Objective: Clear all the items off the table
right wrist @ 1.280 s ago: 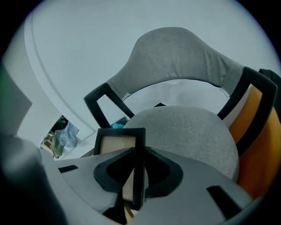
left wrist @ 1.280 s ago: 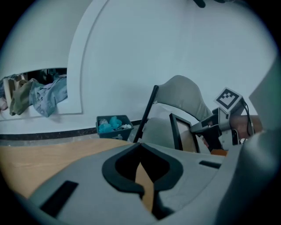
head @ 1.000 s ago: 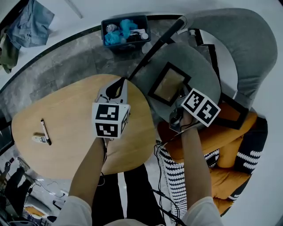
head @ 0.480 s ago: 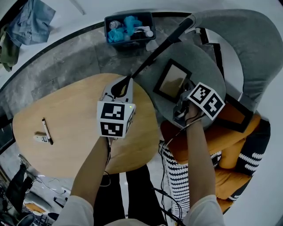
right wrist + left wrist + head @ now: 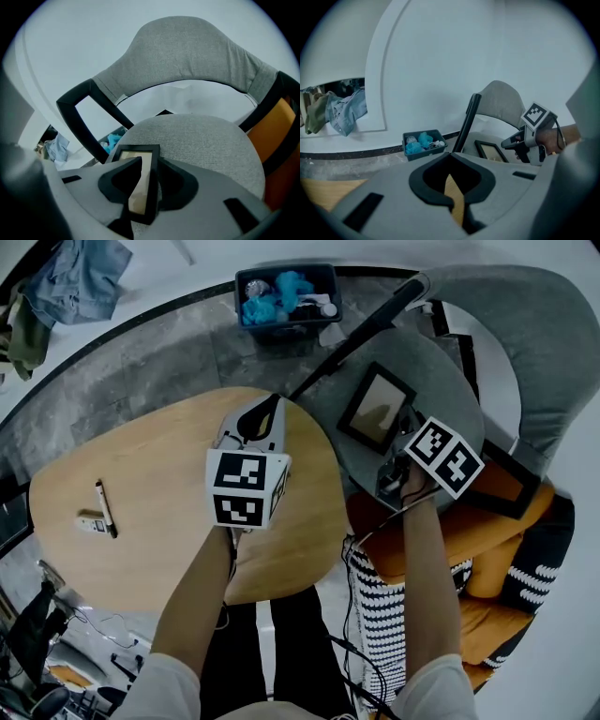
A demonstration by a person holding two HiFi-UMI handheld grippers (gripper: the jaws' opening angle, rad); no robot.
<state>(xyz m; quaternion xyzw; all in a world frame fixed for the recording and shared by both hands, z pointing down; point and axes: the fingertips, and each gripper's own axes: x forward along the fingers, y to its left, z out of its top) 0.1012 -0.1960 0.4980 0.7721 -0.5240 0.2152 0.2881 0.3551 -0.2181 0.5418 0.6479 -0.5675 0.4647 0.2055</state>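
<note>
Now frame [image 5: 378, 411] is let go on chair seat [image 5: 427, 367].
R gripper [image 5: 149, 164] is held over seat, jaws just opened wider; one side rail of frame is seen between them, not pinched. L gripper [image 5: 451, 155] is held above table [image 5: 150, 465], jaws clenched on nothing. Pen [image 5: 105, 509] & small white item [image 5: 90, 521] are seen touching at table's far L end; bin [image 5: 286, 292] is seen on floor beyond.

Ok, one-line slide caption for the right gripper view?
Right gripper, jaws just opening, straddles one side of a black picture frame lying flat on the grey chair seat.
</note>
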